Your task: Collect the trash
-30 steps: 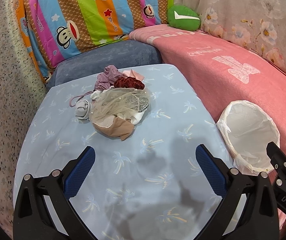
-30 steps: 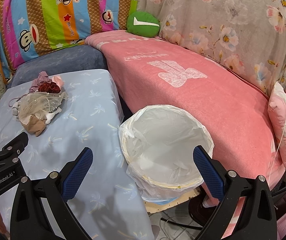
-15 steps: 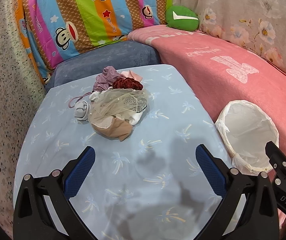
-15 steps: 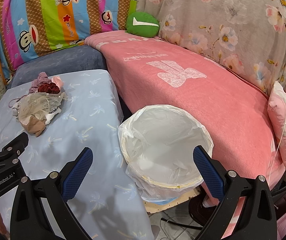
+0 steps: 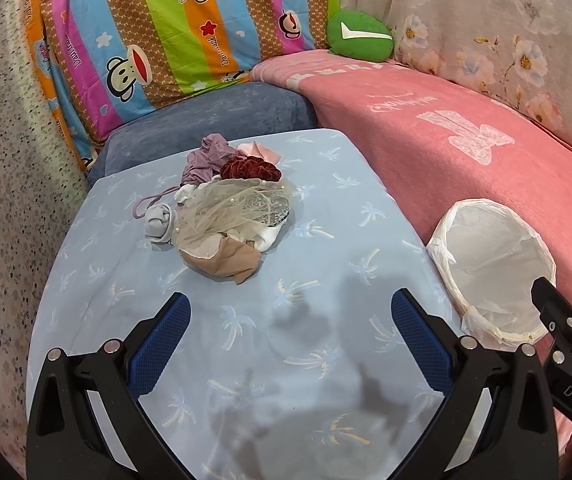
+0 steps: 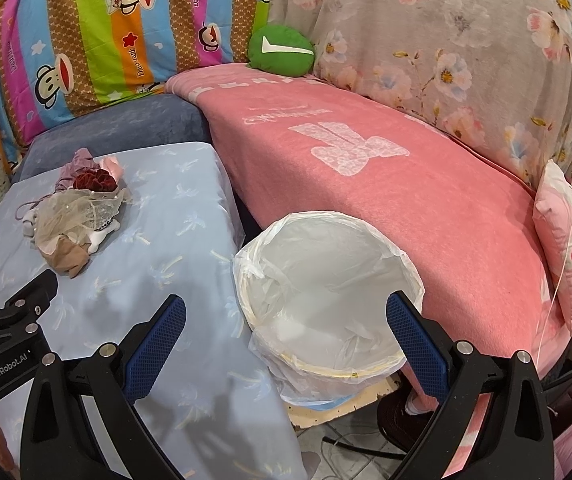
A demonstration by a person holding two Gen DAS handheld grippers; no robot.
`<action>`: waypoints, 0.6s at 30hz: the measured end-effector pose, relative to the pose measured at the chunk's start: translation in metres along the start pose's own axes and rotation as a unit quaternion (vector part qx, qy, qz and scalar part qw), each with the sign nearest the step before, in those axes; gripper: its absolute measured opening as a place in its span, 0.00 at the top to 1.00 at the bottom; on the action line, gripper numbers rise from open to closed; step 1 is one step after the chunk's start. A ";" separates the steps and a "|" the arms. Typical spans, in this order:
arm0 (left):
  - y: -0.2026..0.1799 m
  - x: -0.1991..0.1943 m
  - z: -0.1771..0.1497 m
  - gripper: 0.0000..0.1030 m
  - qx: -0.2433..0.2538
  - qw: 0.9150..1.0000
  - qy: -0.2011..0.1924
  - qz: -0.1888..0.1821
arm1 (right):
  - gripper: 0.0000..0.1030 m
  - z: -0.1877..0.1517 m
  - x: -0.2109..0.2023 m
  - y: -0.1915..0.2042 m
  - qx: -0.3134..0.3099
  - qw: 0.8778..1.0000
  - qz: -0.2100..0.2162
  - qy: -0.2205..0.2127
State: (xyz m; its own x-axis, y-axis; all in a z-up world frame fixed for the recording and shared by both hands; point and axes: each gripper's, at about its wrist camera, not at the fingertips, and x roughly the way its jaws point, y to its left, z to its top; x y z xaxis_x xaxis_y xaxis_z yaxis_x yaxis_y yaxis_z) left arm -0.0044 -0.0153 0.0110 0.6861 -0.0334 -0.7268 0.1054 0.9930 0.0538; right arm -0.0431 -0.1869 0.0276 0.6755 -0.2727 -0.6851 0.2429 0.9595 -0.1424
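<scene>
A heap of soft trash [image 5: 227, 210] lies on the blue palm-print table [image 5: 326, 320]: beige netting, a tan stocking, a dark red scrunchie, mauve and pink cloth, a grey sock. It also shows in the right wrist view [image 6: 79, 210]. A bin lined with a white bag [image 6: 326, 280] stands right of the table, also in the left wrist view [image 5: 494, 268]. My left gripper [image 5: 288, 336] is open and empty, above the table short of the heap. My right gripper [image 6: 286, 336] is open and empty, above the bin's near left rim.
A pink blanket covers the sofa [image 6: 386, 168] behind the bin. A striped monkey cushion [image 5: 173, 32] and a green cushion [image 5: 360, 38] lean at the back. A blue-grey seat [image 5: 205, 120] lies behind the table. Tiled floor and a cable [image 6: 346, 440] show below the bin.
Both views have shifted only slightly; the left gripper has edged a little toward the heap. Both grippers stay open and empty.
</scene>
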 end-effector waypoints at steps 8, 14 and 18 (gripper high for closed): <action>0.004 0.002 0.004 0.07 -0.002 1.000 -0.003 -0.010 | 0.06 0.002 -0.001 0.003 0.005 1.000 -0.005 -0.010; 0.014 0.007 0.010 0.07 -0.011 1.000 -0.009 -0.014 | 0.06 0.006 -0.001 0.005 0.010 1.000 -0.010 -0.020; 0.025 0.012 0.014 0.07 -0.014 1.000 -0.014 -0.012 | 0.06 0.009 0.001 0.009 0.013 1.000 -0.009 -0.024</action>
State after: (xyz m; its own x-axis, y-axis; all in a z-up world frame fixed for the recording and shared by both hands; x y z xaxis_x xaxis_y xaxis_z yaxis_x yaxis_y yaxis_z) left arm 0.0166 0.0076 0.0128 0.7039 -0.0593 -0.7079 0.1012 0.9947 0.0173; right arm -0.0334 -0.1794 0.0322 0.7028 -0.2935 -0.6480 0.2729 0.9525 -0.1355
